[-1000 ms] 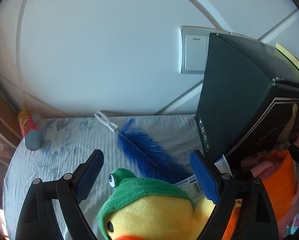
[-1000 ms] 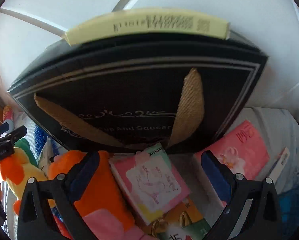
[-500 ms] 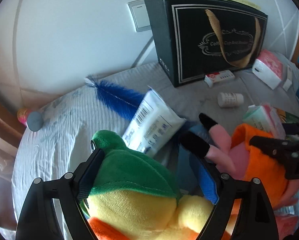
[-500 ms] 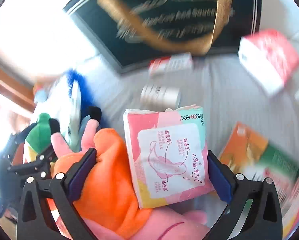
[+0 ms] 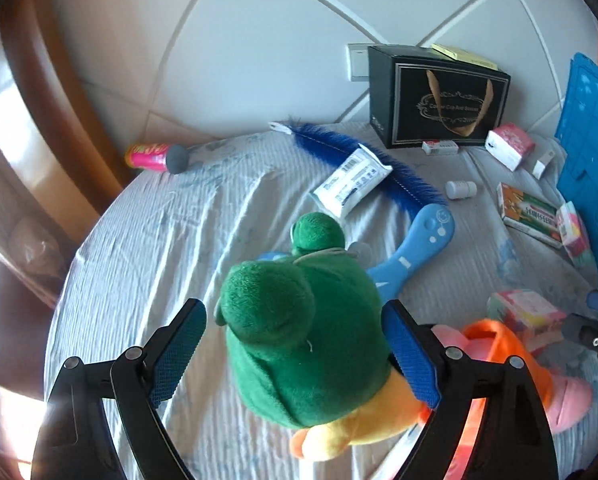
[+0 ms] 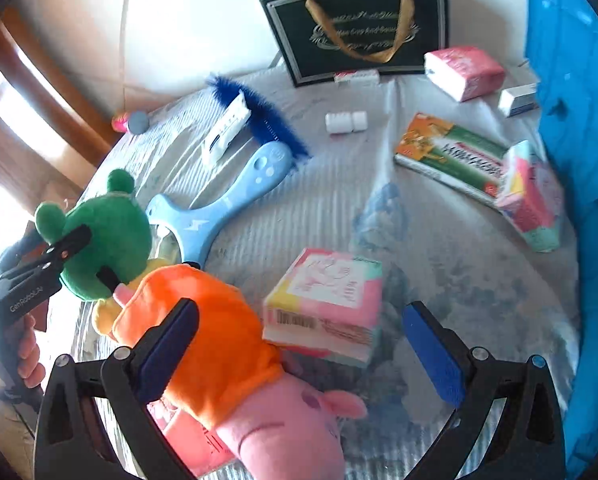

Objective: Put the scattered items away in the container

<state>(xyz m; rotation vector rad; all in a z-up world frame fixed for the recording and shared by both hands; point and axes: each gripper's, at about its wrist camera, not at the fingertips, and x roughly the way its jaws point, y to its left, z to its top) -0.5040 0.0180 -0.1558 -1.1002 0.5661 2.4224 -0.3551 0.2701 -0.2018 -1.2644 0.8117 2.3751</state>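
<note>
Striped bedsheet: left tongs straddle green plush, seemingly unclamped.

Left gripper: black plastic frame, two angled arms, silver round screws at the pivots, blue textured pads on the inner faces.
Right gripper: same build; black arms, silver screws, one blue-capped fastener at far right, dark blue ribbed pads.
Seen from the right wrist view: black body of the left unit, white lettering "GenRobot.AI" along its side.
</note>
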